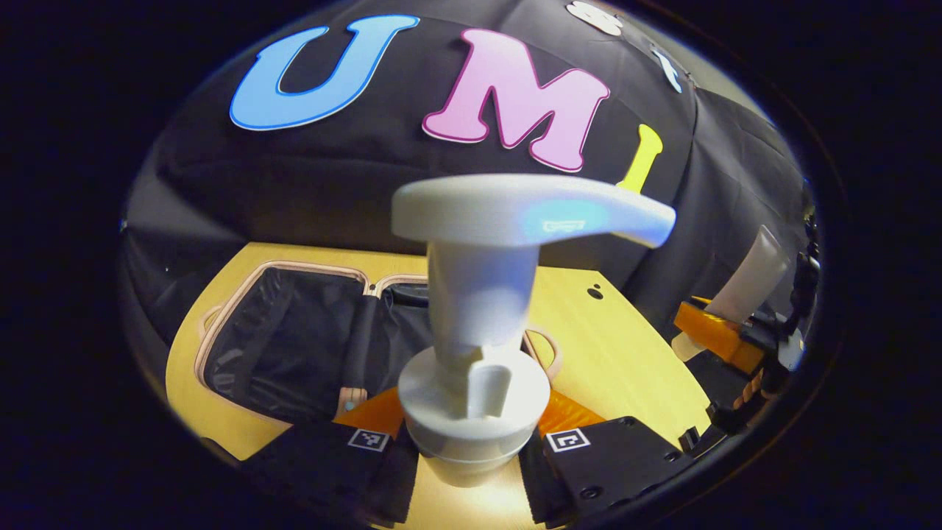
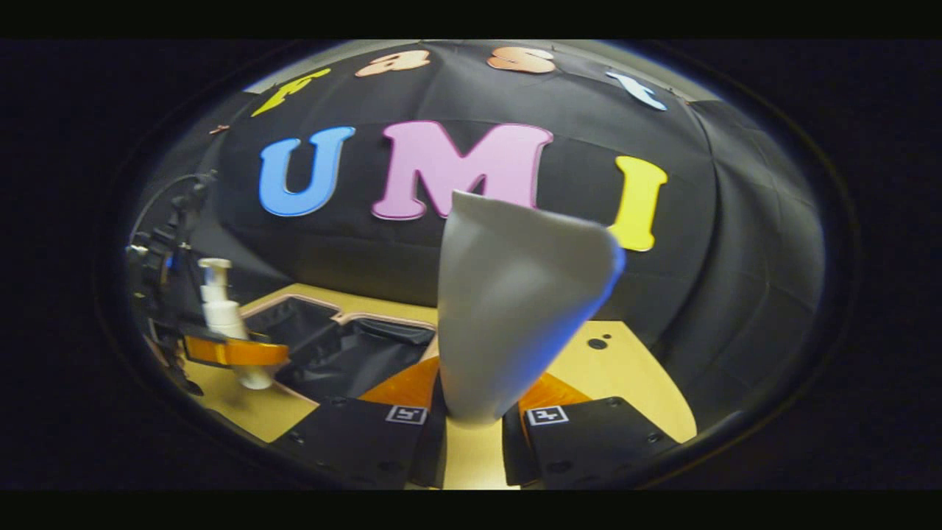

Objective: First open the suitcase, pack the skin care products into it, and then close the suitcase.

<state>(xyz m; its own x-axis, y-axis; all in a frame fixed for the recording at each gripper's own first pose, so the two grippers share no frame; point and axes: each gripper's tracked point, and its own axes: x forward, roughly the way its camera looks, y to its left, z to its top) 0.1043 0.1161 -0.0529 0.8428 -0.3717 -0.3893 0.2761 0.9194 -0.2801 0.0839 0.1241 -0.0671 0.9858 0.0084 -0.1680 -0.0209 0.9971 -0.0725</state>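
Left gripper view: right up close, the left gripper point(image 1: 471, 456) is clamped on a white pump bottle point(image 1: 475, 397), one finger on each side of the collar, with the pump head point(image 1: 530, 213) sticking up and its spout pointing off to the right. Past the fingers sits the open suitcase point(image 1: 294, 338), dark lining showing, lying flat on the yellow table point(image 1: 618, 353), ahead and a bit left. Far right you can spot the other gripper carrying a pale tube point(image 1: 751, 280).

Right gripper view: the right gripper point(image 2: 471, 430) is squeezed onto a grey-white squeeze tube point(image 2: 515, 309), which stands upright between the fingers with its flat crimped end on top. Beyond it and to the left is the suitcase point(image 2: 346, 353), lid open. Further left, the left gripper point(image 2: 235, 352) holds the pump bottle point(image 2: 221, 309) just beside the suitcase edge.
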